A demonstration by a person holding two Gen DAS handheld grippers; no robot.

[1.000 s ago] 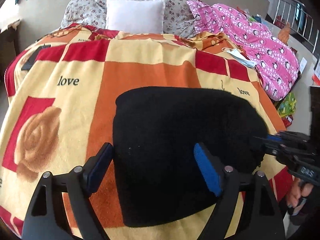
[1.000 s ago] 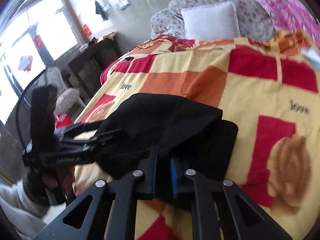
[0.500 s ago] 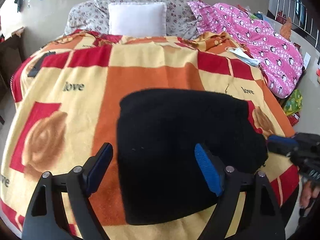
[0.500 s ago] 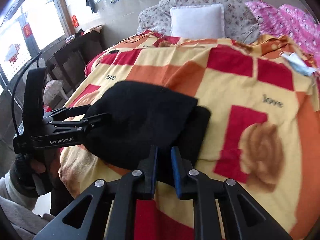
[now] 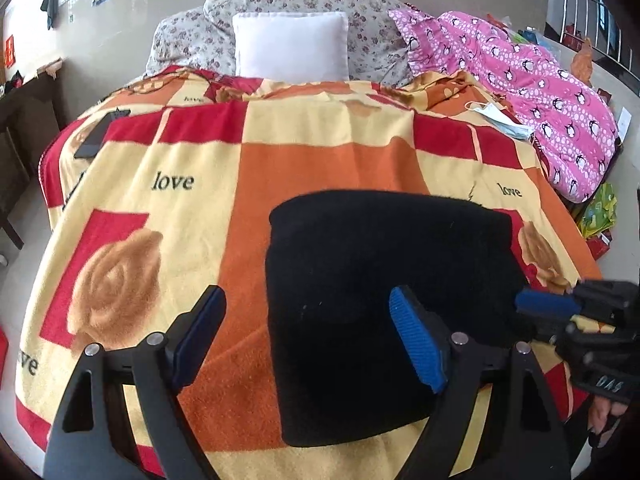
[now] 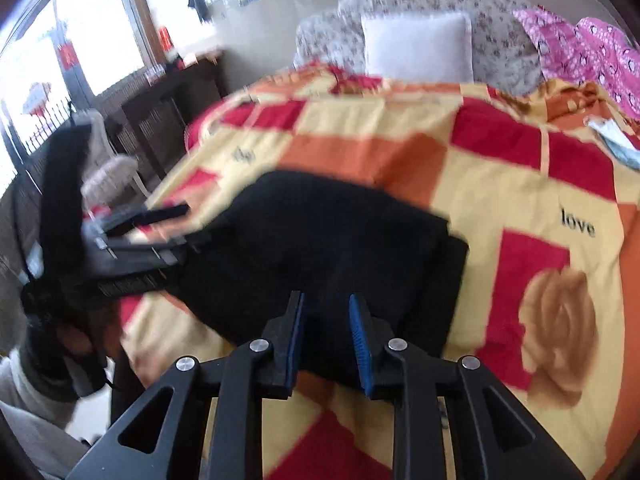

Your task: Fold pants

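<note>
One pair of black pants point(image 5: 384, 296) lies folded into a compact block on the patterned blanket point(image 5: 312, 160), toward its near edge, well short of the white pillow point(image 5: 290, 46). Soft, limp fabric; grip at a corner through all layers. Left gripper point(image 5: 306, 334) jaws spread wide; right gripper point(image 6: 326, 338) jaws parted, empty. Fold layers are indistinct; the right view is blurred.

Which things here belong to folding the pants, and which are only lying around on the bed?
For the job:
pants
left gripper
right gripper

Just lying about:
blanket
white pillow
pink garment
face mask
dark flat object, unclear what it is
</note>
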